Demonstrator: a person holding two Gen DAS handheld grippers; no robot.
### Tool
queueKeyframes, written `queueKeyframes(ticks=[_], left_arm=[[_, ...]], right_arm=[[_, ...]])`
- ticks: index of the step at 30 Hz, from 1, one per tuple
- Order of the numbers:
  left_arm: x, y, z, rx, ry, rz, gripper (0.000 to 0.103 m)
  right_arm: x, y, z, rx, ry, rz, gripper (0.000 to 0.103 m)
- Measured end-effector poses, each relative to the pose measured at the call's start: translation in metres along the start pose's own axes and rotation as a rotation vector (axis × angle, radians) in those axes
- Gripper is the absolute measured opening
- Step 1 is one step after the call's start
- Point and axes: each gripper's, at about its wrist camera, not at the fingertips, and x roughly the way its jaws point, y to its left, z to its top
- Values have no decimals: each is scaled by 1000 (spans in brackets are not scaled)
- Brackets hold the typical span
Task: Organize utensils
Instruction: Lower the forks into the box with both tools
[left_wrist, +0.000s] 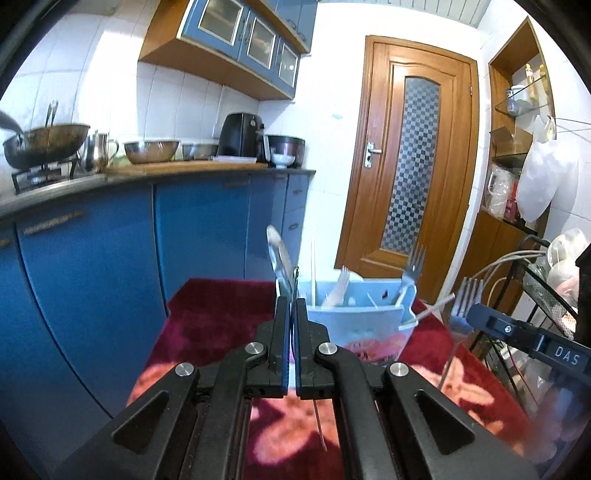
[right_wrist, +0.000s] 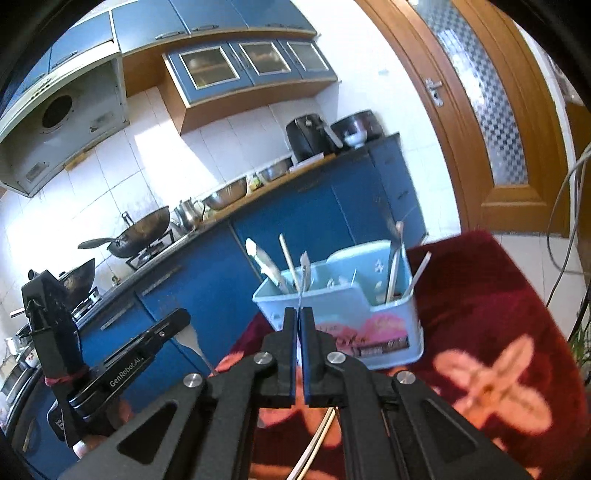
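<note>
Gripping spoon (left_wrist: 279, 258), fork (left_wrist: 466, 295), seemingly.

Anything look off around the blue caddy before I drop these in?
Nothing spilled or damaged. The blue caddy stands upright on the red cloth; its utensils just lean at mixed angles.

Bright daylight, glaring white tiles — blurred, fisheye-bent edges.

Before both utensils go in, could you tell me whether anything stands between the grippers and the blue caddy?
Nothing visible does. The spoon in the left gripper and the fork in the right gripper face the caddy across bare red cloth; only utensils already standing inside crowd it.
</note>
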Motion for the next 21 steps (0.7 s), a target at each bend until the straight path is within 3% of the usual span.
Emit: queueKeyframes(ticks=[21], left_arm=[[28, -13, 100, 75, -183, 55, 0]], right_arm=[[10, 2, 75, -85, -149, -64, 3]])
